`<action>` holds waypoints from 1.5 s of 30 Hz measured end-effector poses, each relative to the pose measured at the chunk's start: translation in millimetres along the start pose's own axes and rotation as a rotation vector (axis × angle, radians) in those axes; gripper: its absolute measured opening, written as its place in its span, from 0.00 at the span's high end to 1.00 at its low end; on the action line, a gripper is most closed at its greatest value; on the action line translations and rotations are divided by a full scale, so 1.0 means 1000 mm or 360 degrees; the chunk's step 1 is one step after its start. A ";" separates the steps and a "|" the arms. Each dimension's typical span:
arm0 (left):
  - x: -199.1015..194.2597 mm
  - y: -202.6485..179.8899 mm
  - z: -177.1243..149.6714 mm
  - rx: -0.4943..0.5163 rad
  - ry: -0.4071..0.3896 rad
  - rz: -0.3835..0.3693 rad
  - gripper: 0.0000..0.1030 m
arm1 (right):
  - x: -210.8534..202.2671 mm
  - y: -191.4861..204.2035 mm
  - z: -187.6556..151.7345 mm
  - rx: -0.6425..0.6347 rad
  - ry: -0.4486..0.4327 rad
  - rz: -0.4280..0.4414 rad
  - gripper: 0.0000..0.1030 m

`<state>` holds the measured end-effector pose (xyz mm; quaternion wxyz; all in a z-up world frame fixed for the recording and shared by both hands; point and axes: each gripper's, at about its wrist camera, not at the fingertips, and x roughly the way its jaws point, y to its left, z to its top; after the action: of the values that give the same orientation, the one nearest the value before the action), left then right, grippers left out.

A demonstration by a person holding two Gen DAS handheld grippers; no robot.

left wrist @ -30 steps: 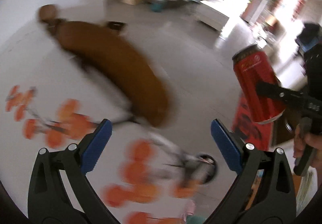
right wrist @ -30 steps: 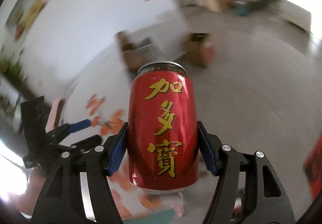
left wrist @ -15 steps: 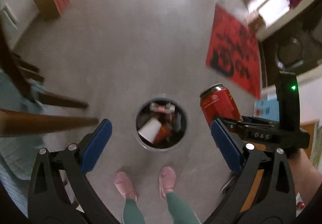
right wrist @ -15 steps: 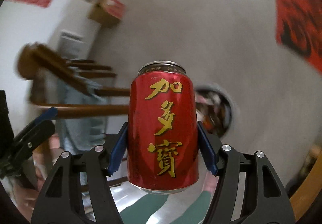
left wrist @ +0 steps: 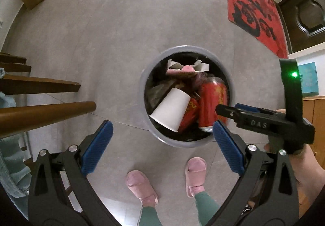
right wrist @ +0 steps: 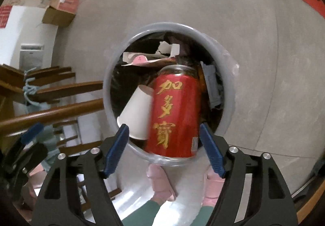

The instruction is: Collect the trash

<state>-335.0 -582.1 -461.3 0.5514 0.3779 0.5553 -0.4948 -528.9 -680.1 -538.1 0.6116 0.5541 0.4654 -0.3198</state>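
Right gripper (right wrist: 164, 148) spread wide, pads clear of the red can (right wrist: 175, 112), which sits frame center over the bin (right wrist: 227, 75), apparently dropping in. Left gripper (left wrist: 161, 144) also wide, holding nothing. Can looks light, stiff, thin-walled, slick; best pinched mid-body. Paper cup (right wrist: 136, 114) touching can's left. Chair rails (right wrist: 61, 108) left, red mat (left wrist: 254, 8) upper right, nothing blocking.
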 end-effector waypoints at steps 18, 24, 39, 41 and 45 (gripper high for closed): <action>-0.426 0.052 -0.034 -0.0463 -0.0662 0.0099 0.07 | -0.364 0.280 -0.010 -0.0777 -0.0203 0.0462 0.14; -0.532 0.146 -0.116 -0.0849 -0.0917 0.0399 0.07 | -0.390 0.445 -0.071 -0.1285 -0.0144 0.0632 0.14; -0.615 0.363 -0.290 -0.1373 -0.0979 0.0853 0.07 | -0.297 0.716 -0.224 -0.1703 0.0015 0.0712 0.14; -0.613 0.378 -0.303 -0.1431 -0.0965 0.0883 0.07 | -0.284 0.733 -0.236 -0.1764 0.0049 0.0676 0.14; -0.611 0.411 -0.330 -0.1583 -0.1039 0.0888 0.07 | -0.262 0.760 -0.258 -0.1958 0.0099 0.0576 0.14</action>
<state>48.1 -94.4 54.1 0.9081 0.0381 0.4031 -0.1066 10.4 -323.2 4.5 0.8483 0.1808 0.4805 0.1301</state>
